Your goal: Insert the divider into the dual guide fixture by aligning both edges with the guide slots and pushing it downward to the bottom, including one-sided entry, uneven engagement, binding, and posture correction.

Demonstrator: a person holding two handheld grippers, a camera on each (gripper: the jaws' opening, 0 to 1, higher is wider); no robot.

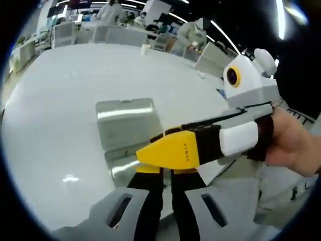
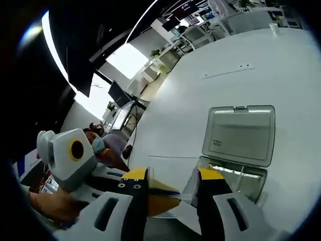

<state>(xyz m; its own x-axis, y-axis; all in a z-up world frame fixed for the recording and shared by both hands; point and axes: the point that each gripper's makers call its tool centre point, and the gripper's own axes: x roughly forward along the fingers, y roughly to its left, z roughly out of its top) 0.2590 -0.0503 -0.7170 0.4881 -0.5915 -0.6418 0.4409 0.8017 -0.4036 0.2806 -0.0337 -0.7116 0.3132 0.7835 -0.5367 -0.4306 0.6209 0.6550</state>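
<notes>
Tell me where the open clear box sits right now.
In the right gripper view, the clear box sits on the white table, just beyond the right gripper.

White table (image 1: 60, 125), perhaps distant chairs (image 1: 120, 35)

Each gripper has two black jaws with yellow tips that rise from a grey base with slanted slots. The right gripper (image 1: 170, 153) has a yellow nose, a black middle and a white block. The left gripper (image 2: 150, 193) has small screws on its black jaw. A hand (image 1: 296, 143) wears a black strap.
</notes>
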